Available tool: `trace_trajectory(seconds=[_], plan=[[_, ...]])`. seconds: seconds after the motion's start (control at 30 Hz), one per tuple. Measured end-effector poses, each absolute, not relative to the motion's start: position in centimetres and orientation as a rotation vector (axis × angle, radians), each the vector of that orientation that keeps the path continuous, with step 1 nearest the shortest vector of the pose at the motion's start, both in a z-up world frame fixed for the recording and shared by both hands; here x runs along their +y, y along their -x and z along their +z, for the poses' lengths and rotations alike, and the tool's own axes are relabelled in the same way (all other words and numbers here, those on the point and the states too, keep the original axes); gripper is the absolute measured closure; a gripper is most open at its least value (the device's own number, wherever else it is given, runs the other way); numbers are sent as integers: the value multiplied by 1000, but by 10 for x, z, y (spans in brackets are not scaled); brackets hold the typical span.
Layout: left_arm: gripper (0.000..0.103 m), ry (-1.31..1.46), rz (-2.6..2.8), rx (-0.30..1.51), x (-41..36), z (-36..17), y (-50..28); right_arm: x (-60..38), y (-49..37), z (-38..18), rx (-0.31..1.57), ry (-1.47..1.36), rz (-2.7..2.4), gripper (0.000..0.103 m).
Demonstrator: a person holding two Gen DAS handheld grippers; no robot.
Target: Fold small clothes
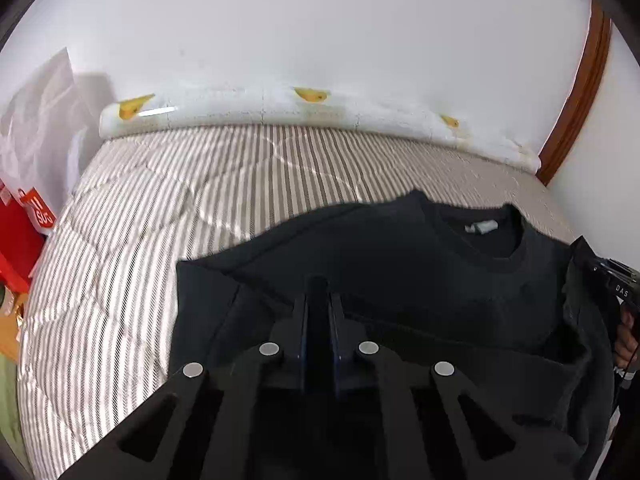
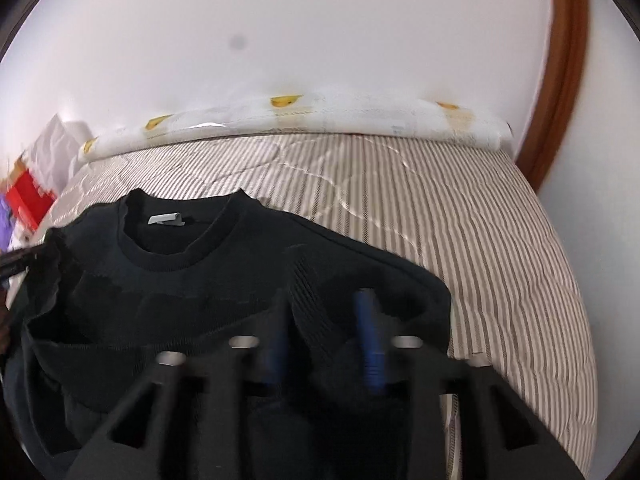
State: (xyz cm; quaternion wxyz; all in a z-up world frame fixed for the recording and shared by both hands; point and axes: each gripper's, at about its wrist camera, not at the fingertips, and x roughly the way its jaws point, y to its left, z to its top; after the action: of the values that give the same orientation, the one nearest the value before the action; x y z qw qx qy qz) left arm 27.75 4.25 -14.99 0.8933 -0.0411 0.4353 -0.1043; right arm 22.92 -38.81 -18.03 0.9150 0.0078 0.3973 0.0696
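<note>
A black sweater (image 1: 400, 264) lies on a striped bedspread (image 1: 160, 208), collar with a white label away from me. It also shows in the right wrist view (image 2: 168, 280). My left gripper (image 1: 318, 300) is shut on a fold of the sweater's hem and holds it lifted over the body. My right gripper (image 2: 324, 320) is open, its blue-padded fingers (image 2: 370, 340) either side of a ribbed cuff or hem that rises between them without being pinched. The right gripper also shows at the left wrist view's right edge (image 1: 616, 284).
A rolled white mat with yellow prints (image 1: 280, 108) lies along the wall at the bed's far edge. Red boxes and a white bag (image 1: 24, 208) stand at the left. A brown wooden door frame (image 1: 580, 92) is at the right.
</note>
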Motion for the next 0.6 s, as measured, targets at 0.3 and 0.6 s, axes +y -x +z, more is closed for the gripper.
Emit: trace_trajectory(seconds=[0.3,0.6], plan=[[96,277,-150,807,94,-137,-286,-433,-237,-157,677,-187,92,87],[96,174,-93,871,77,-161,-299,-427,-267,-213,829,-175,30,86]])
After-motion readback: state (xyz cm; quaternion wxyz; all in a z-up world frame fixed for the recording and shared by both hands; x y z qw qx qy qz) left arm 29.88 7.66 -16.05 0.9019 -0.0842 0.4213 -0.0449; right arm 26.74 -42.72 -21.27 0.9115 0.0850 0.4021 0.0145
